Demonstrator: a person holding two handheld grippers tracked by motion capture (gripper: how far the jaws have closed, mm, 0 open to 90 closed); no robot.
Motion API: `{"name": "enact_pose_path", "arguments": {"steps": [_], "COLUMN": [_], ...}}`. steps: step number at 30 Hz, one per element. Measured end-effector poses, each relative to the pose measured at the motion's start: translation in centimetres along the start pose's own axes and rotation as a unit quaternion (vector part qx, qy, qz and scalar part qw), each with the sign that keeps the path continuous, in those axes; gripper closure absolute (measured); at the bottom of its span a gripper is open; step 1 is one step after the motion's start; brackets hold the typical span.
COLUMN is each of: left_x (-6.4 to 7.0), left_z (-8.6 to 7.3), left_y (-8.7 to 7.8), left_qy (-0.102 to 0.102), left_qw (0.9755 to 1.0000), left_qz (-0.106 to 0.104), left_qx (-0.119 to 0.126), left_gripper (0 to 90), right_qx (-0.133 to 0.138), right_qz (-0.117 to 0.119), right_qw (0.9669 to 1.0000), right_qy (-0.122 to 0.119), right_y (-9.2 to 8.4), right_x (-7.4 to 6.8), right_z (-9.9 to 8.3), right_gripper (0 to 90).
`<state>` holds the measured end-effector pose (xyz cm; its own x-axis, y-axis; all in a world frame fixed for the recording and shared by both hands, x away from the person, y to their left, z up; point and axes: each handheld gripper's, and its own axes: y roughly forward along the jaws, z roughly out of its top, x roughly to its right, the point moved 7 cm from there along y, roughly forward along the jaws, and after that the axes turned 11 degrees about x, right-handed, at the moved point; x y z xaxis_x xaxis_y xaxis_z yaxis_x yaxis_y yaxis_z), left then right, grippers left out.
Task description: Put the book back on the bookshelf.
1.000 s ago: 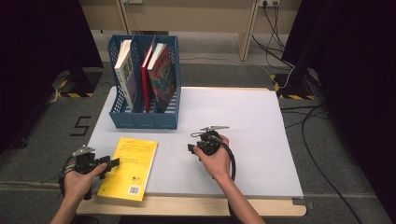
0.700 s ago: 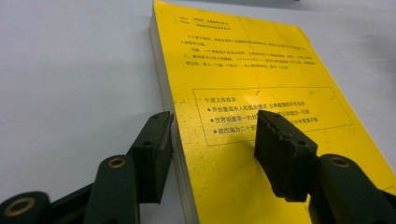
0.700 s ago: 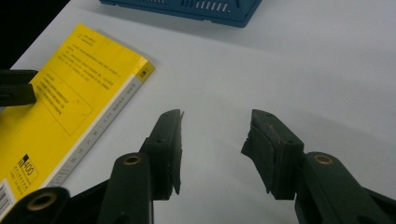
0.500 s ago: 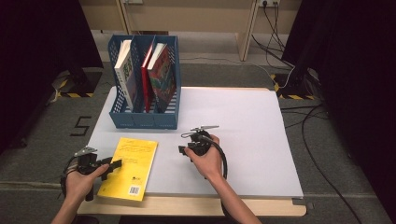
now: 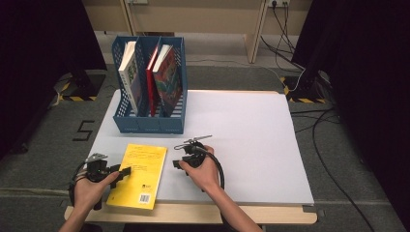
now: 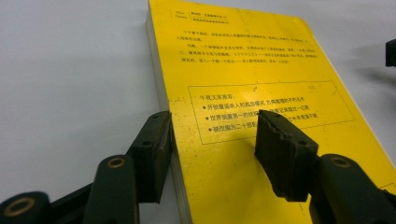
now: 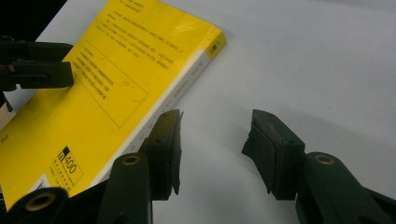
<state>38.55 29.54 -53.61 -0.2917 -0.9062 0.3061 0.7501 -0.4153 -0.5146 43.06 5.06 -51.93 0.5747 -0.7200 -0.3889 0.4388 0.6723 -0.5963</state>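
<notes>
White board covers the table (image 5: 251, 140), which stands on grey carpet with dark curtains to either side and cables trailing off at 2 o'clock. At 10 o'clock on the table sits a blue file rack (image 5: 145, 123) with slotted compartments; three books stand upright in it, leaning a little: a white-spined one (image 5: 128, 72) in the left slot, a red one (image 5: 153, 79) in the middle and one with a colourful cover (image 5: 169, 79) beside it toward the right. I cannot tell exactly which divider separates the last two.

One yellow book (image 5: 140, 174) lies flat, back cover up, at 7 o'clock near the table's front edge, well apart from the rack. It looks like the next to be shelved, so the sorting seems mostly done, with this book not yet lifted or stood up.

From 8 o'clock the left gripper (image 6: 212, 135) straddles the book's long page edge: one jaw is down beside the pages, the other over the cover, with a clear gap, so it is parted and not clamping. At 6 o'clock the right gripper (image 7: 212, 140) hovers just off the spine side over bare table, jaws standing wide with nothing between them. What is left, by my reading, is closing on the book, raising it upright and sliding it into a free slot.
</notes>
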Motion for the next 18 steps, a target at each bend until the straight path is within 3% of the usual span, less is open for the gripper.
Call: {"name": "enact_pose_path", "arguments": {"steps": [13,18], "left_x": [4.4,5.4], "left_z": [-0.4,-0.6], "left_y": [1.7,2.0], "left_qy": [0.024,0.031], "left_qw": [0.9985,0.9977], "left_qz": [-0.043,-0.05], "left_qx": [-0.026,-0.033], "left_gripper": [45.2,44.8], "right_qx": [-0.011,-0.015], "right_qz": [-0.001,-0.003], "right_qw": [0.9999,0.9997], "right_qy": [0.009,0.018], "right_y": [-0.2,-0.4], "right_x": [0.4,0.6], "right_z": [-0.7,-1.2], "right_gripper": [54.0,53.8]}}
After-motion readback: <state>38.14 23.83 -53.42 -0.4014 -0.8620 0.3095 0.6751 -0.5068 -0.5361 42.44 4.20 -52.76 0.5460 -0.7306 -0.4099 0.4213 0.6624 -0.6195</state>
